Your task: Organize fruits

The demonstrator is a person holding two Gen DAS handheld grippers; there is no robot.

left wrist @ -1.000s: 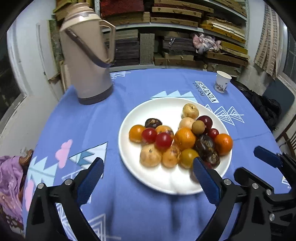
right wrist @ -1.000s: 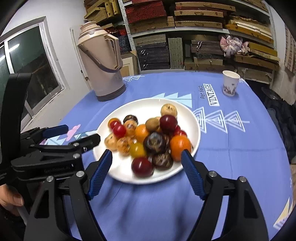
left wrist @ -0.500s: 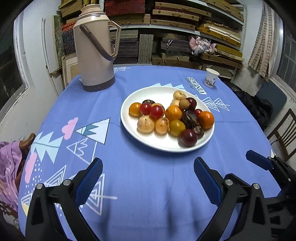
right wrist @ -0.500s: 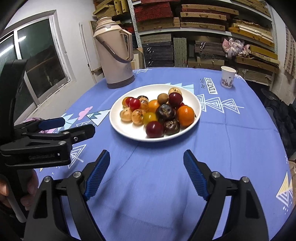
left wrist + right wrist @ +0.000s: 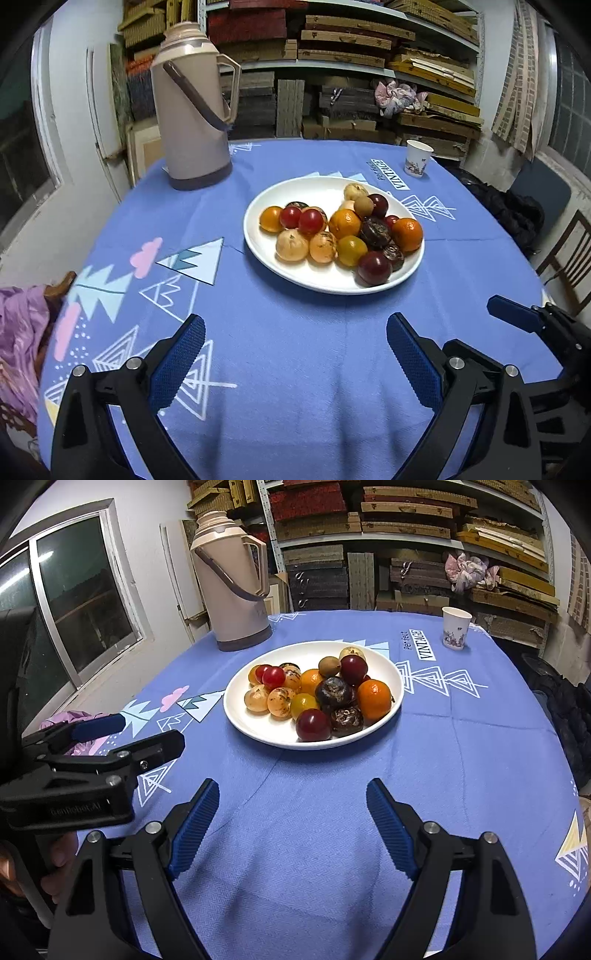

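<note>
Change: both grippers have pulled back from the plate point(image 5: 258, 236) over the last second; it now sits well ahead of them, mid-table.
Left gripper point(image 5: 295, 354): jaws spread wide, holding nothing, above bare blue cloth point(image 5: 295, 406).
Right gripper point(image 5: 291, 825): jaws spread wide, empty, also over cloth near the table's front edge.
Fruits point(image 5: 317, 694): all heaped on the white plate, oranges, red and dark ones touching; none on the cloth.
Other: flask point(image 5: 194, 114) and paper cup point(image 5: 417, 163) stand beyond the plate.
Meaning: the withdrawal with empty claws suggests the gathering is finished.
</note>
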